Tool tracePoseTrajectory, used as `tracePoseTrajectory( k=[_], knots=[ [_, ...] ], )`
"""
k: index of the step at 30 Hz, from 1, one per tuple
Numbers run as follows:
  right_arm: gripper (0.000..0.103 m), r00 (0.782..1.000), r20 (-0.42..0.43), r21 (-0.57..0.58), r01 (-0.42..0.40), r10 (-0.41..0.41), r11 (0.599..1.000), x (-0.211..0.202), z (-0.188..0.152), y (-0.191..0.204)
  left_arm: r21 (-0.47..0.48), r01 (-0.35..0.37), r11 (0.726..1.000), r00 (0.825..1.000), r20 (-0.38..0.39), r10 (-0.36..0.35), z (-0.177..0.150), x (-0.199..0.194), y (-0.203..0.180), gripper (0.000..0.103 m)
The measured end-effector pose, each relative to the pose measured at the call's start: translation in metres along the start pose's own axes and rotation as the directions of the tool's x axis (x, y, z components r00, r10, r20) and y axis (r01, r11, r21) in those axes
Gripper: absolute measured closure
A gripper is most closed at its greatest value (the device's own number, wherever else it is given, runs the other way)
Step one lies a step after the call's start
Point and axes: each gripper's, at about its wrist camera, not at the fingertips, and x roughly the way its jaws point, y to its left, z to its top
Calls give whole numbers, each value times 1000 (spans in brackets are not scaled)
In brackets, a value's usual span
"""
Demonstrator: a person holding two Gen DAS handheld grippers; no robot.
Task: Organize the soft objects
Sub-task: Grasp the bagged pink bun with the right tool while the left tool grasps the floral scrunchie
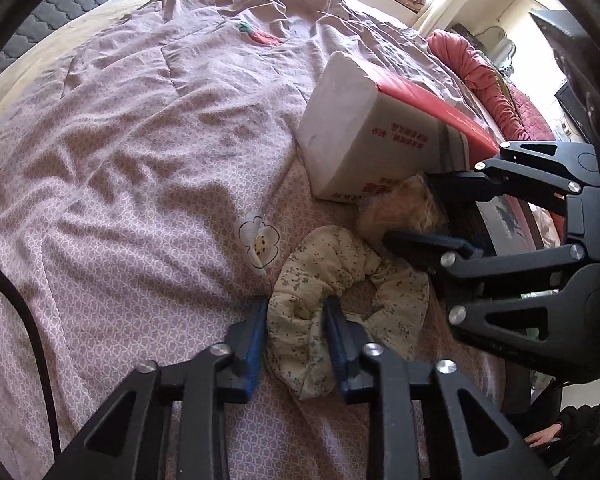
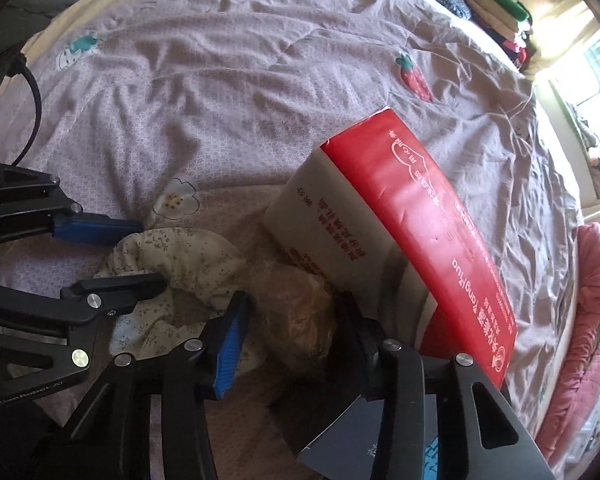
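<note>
A cream floral scrunchie lies on the pink quilt. My left gripper has its blue pads on either side of the scrunchie's near band, seemingly shut on it. It also shows in the right wrist view with the scrunchie. A tan fuzzy scrunchie lies beside a red and white tissue pack. My right gripper straddles the tan scrunchie, its jaws still apart; in the left wrist view its fingers frame the tan scrunchie.
The tissue pack leans tilted just behind the scrunchies. A red ruffled cushion lies at the bed's right edge. Folded clothes are stacked at the far corner. A dark flat box sits under my right gripper. A black cable crosses left.
</note>
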Motion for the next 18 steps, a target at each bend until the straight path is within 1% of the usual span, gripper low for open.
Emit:
tracePoseTrajectory(
  k=[2, 3, 5, 8, 9, 10, 11, 14, 15, 16, 18],
  knots=[
    [61, 999, 37, 33, -10, 9, 999, -5, -6, -3, 9, 2, 1000, 1000, 0, -2, -1, 0, -2, 88],
    [61, 998, 58, 68, -26, 23, 997, -9, -11, -7, 10, 8, 1000, 1000, -2, -8, -1, 0, -3, 90],
    [61, 991, 115, 153, -84, 67, 985, -20, -21, -15, 21, 15, 1000, 1000, 0, -15, -2, -2, -5, 93],
    [61, 963, 212, 295, -227, 168, 928, -40, -44, -26, 31, 23, 999, 1000, 3, -23, -5, -9, -8, 96],
    [61, 956, 233, 321, -250, 180, 914, -45, -48, -26, 31, 28, 999, 1000, 2, -28, -7, -11, -9, 96],
    [61, 943, 267, 357, -288, 198, 889, -52, -58, -27, 33, 31, 999, 1000, 0, -31, -9, -13, -10, 96],
    [61, 935, 280, 384, -318, 219, 867, -56, -67, -25, 40, 30, 999, 1000, 0, -30, -12, -17, -12, 96],
    [61, 928, 294, 427, -343, 230, 837, -68, -88, -12, 73, 23, 997, 1000, -6, -22, -22, -27, -22, 96],
    [61, 929, 291, 446, -343, 228, 827, -69, -96, -9, 78, 21, 997, 1000, -6, -20, -23, -29, -24, 96],
    [61, 929, 290, 465, -348, 231, 814, -69, -103, -7, 82, 29, 996, 1000, -11, -29, -26, -31, -28, 97],
    [61, 923, 293, 517, -371, 247, 772, -66, -121, -7, 86, 53, 995, 998, -21, -51, -32, -35, -35, 97]
  ],
)
